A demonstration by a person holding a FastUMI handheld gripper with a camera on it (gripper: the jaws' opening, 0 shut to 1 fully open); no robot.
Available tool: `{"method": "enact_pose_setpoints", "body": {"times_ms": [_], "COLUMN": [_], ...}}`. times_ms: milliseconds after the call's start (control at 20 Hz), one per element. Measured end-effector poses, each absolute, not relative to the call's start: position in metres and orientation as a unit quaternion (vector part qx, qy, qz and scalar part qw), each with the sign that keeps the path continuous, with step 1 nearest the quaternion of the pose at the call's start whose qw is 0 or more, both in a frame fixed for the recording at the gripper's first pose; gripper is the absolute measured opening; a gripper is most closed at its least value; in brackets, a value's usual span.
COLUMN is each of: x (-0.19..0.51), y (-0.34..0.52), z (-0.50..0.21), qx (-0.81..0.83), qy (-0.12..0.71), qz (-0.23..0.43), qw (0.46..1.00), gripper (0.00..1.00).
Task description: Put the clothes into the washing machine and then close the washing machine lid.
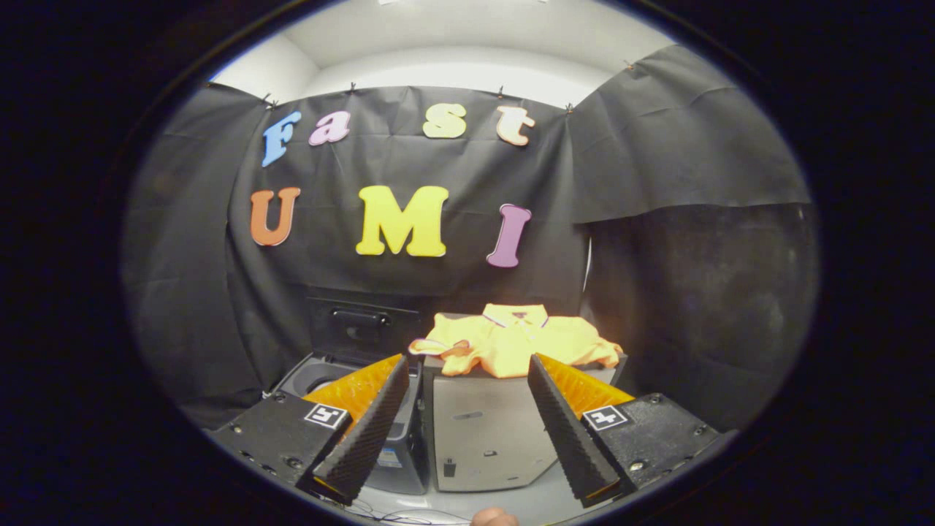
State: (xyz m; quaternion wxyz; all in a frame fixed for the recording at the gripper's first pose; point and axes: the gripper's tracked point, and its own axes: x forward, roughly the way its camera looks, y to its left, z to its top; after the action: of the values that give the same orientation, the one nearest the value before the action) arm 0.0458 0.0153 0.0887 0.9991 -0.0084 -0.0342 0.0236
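A yellow-orange polo shirt (511,340) lies spread on top of a grey box-shaped cabinet (486,431), beyond my fingers and slightly right of the gap between them. To the left of the cabinet stands the washing machine (321,376), its dark lid (361,332) raised upright at the back and its round drum opening partly hidden behind my left finger. My gripper (467,369) is open, with the black ribbed fingers (365,431) spread wide and nothing between them, held well short of the shirt.
Black cloth walls close the booth behind and on both sides. A light floor lies under the machine and cabinet, with thin cables on it near the fingers. A fingertip of the person (494,518) shows below the gripper.
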Motion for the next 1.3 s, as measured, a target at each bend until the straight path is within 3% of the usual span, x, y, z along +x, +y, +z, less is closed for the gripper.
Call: {"method": "enact_pose_setpoints", "body": {"times_ms": [550,900,1300], "x": [0.228,0.329,0.383], "y": [-0.055,-0.068,-0.09], "z": [0.16,0.121,0.07], "qx": [0.006,-0.025,-0.049], "qy": [0.048,0.153,0.232], "qz": [0.038,0.04,0.031], "qw": [0.998,0.987,0.971], "gripper": [1.0,1.0,1.0]}}
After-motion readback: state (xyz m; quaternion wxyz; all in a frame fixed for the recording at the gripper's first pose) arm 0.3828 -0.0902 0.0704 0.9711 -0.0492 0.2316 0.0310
